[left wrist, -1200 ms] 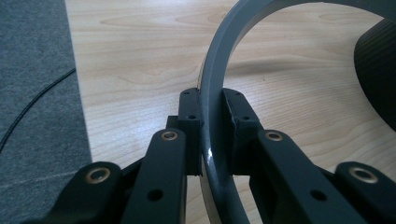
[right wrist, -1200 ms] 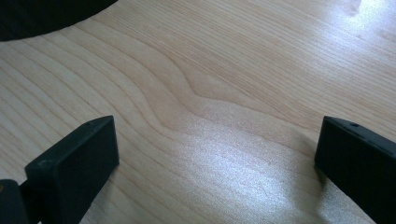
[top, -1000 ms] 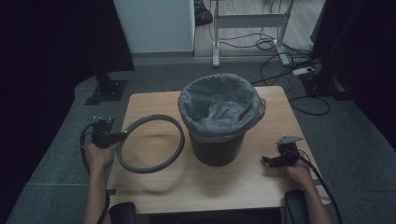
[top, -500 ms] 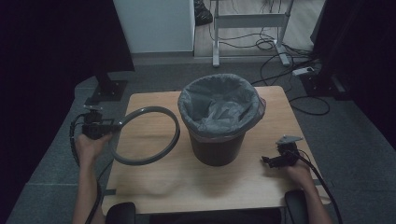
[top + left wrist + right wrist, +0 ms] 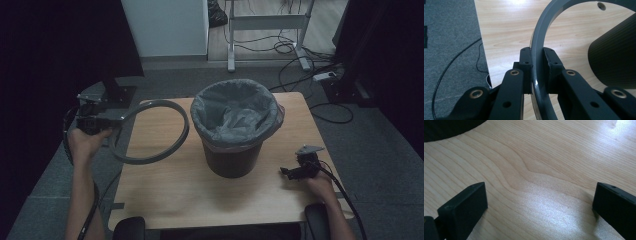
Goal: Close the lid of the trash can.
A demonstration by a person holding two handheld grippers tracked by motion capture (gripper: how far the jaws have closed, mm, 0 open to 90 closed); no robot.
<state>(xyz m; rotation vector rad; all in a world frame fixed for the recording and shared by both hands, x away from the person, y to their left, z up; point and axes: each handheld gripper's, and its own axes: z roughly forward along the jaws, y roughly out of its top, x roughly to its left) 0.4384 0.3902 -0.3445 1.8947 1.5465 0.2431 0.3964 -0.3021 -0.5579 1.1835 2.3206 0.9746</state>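
A dark grey plastic ring (image 5: pixel 170 145) hangs in the air over the left part of the wooden table (image 5: pixel 165 195), tilted. My left gripper (image 5: pixel 116 120) is shut on its left rim; in the left gripper view the ring (image 5: pixel 541 37) passes between the two pads (image 5: pixel 525 62), which press on it. A black bin (image 5: pixel 233 155) lined with a grey bag (image 5: pixel 235 112) stands in the middle of the table, to the right of the ring. My right gripper (image 5: pixel 286 172) rests low at the table's right side, jaws wide apart over bare wood (image 5: pixel 536 182).
The bin's dark side (image 5: pixel 614 55) is close on the right in the left gripper view. A cable (image 5: pixel 454 65) lies on the grey carpet beside the table's left edge. Behind the table are a white cabinet (image 5: pixel 165 25), a desk frame (image 5: pixel 265 30) and floor cables.
My left hand has lifted the ring upward and slightly back and left from just above the table. The right hand and gripper have stayed in place.
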